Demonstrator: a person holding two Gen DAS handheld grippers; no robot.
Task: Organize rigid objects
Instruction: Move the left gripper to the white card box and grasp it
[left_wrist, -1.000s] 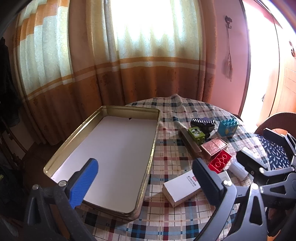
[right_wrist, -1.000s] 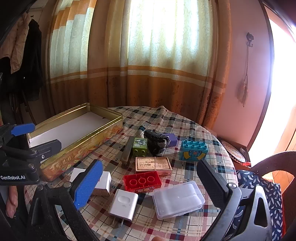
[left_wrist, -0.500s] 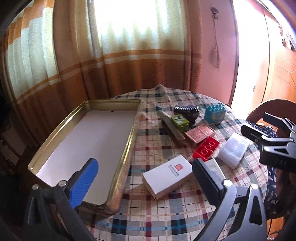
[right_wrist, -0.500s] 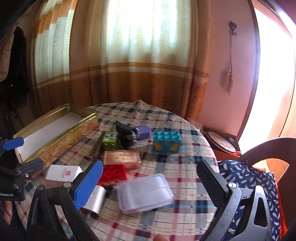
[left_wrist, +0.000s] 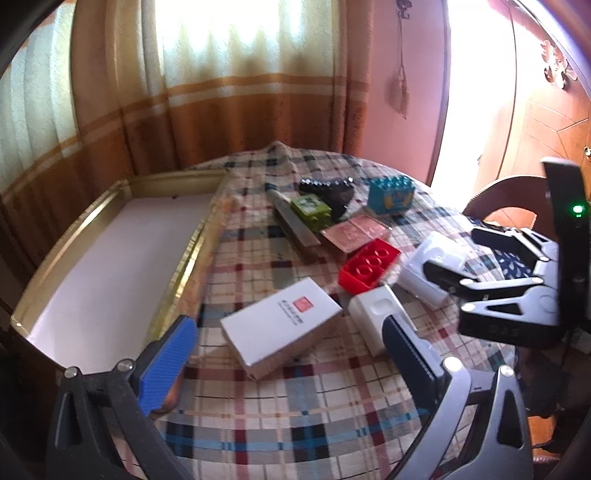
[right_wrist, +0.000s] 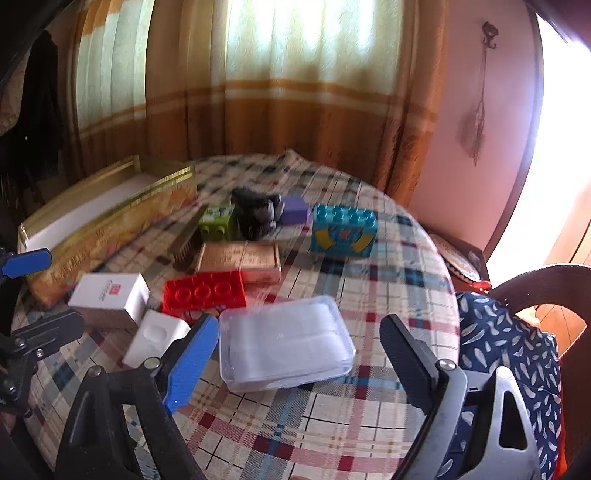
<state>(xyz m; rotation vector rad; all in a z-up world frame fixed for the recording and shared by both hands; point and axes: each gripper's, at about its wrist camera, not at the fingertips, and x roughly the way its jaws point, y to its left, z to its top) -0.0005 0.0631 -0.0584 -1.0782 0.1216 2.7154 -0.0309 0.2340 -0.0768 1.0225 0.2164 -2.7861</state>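
Several rigid items lie on the plaid table. My left gripper (left_wrist: 288, 358) hangs open just above the near end of a white box (left_wrist: 280, 326). My right gripper (right_wrist: 299, 362) straddles a clear plastic case (right_wrist: 286, 343); its jaws are closing, and the pads do not press on the case. Behind these lie a red brick (right_wrist: 205, 293), a white charger (right_wrist: 155, 341), a copper-coloured box (right_wrist: 240, 258), a green brick (right_wrist: 218, 221), a teal brick (right_wrist: 343, 230), a black object (right_wrist: 256, 216) and a purple block (right_wrist: 293, 210). A gold tin tray (left_wrist: 184, 258) with a white floor stands at the left.
A long brown bar (left_wrist: 295, 225) lies beside the green brick. A chair with a blue patterned cushion (right_wrist: 509, 350) stands past the table's right edge. Curtains hang behind the table. Bare tablecloth (right_wrist: 369, 424) shows in front of the clear case.
Both grippers have come down and forward toward the table. The right one now brackets the clear case, with its jaws narrower. The left one has shifted from the tray toward the white box.
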